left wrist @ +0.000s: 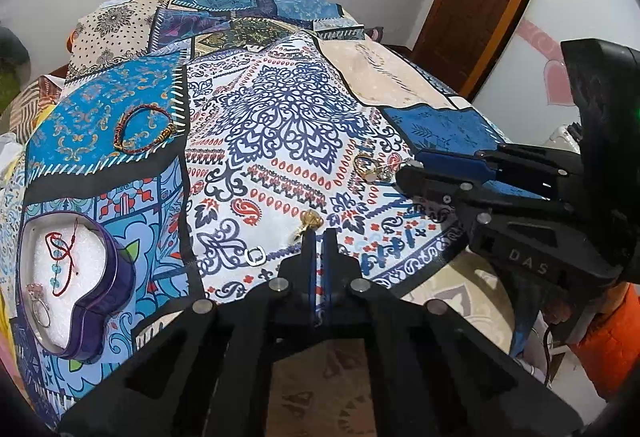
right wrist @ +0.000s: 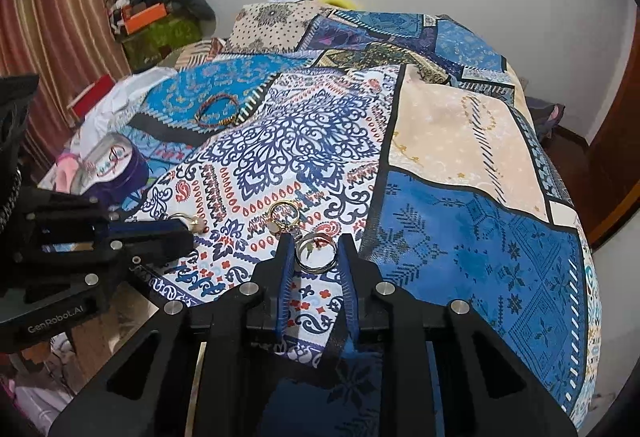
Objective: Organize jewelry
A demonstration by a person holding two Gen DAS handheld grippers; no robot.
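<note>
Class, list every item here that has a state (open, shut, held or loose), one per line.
left tongs, shut; tips at a gold charm, grip unclear
right tongs, shut on silver ring
purple box, open, no lid on, jewelry inside
red bracelet, loose on the cloth, outside the box
gold ring, loose on the cloth
</note>
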